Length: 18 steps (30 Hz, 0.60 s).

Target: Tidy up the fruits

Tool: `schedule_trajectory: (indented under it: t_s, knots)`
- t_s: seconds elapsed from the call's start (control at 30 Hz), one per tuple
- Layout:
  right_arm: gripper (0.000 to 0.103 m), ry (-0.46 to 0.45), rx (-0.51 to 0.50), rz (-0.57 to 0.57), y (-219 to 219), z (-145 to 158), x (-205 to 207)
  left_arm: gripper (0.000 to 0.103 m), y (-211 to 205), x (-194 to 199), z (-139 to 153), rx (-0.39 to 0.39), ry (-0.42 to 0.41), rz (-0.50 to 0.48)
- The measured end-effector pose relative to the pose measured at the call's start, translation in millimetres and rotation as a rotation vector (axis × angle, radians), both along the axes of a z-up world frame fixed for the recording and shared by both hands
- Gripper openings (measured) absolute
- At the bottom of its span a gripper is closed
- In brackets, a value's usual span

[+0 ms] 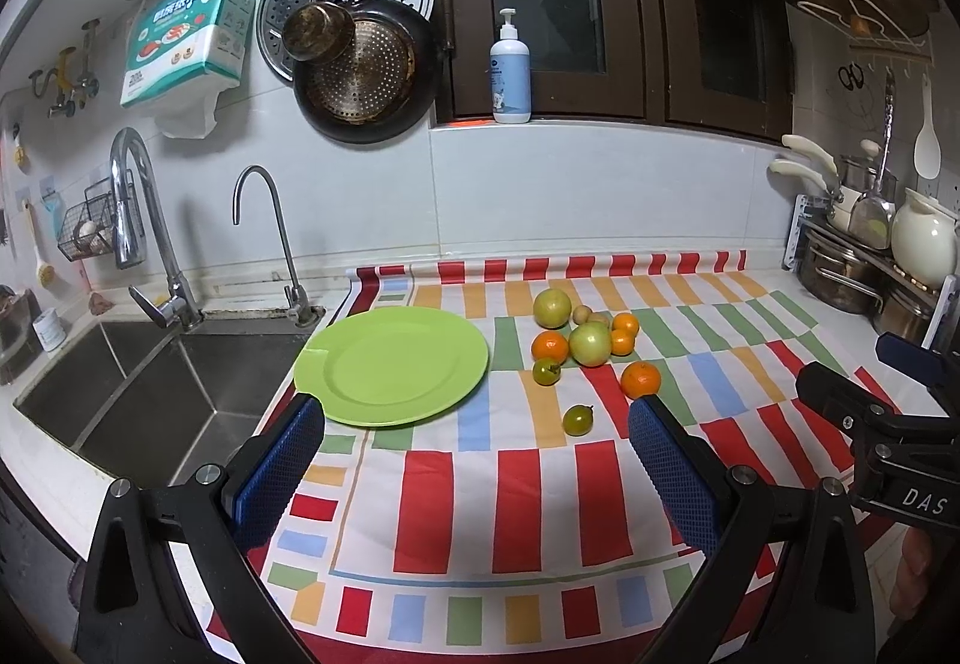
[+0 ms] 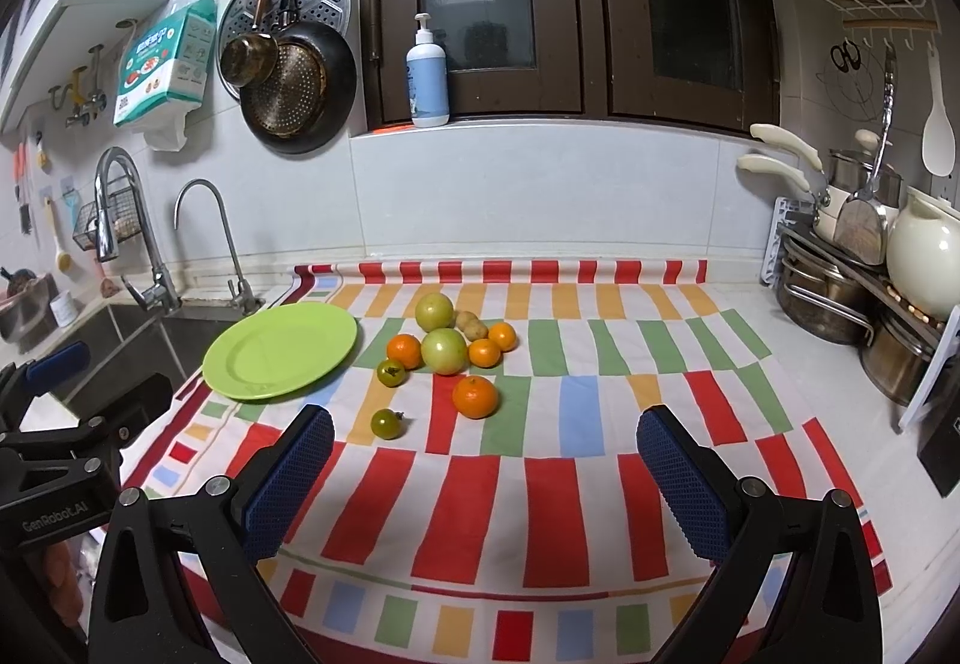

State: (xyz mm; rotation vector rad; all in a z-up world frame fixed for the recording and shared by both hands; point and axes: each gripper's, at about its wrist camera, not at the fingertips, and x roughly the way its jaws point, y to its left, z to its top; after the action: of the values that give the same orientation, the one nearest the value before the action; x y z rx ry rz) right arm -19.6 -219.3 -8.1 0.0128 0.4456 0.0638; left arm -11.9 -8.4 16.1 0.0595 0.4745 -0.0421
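While both claws hang over the striped cloth [image 2: 468, 508] on the counter [image 2: 798, 358], the left claw [image 1: 477, 436] and the right claw [image 2: 486, 451] each have their jaws spread wide with nothing between them. Just right of the bare green plate [image 1: 390, 364] lies the fruit cluster [image 1: 585, 337]; one orange [image 2: 475, 396] and a small green tomato [image 2: 387, 423] sit apart, nearer the claws.

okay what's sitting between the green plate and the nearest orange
Only bare striped cloth separates the green plate from the nearest orange; the right wrist view shows it.
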Motion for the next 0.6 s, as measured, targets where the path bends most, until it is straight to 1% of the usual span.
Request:
schedule_trajectory:
  t_s: [0.3,0.6]
  knots:
    - [0.102,0.011,-0.002,0.001,-3,-2,7,0.103,-9,2,-2,0.001,0.007,-0.009]
    - [0.102,0.032,-0.012,0.001,-1,-8,25,0.103,-9,25,-10,0.012,0.031,-0.042]
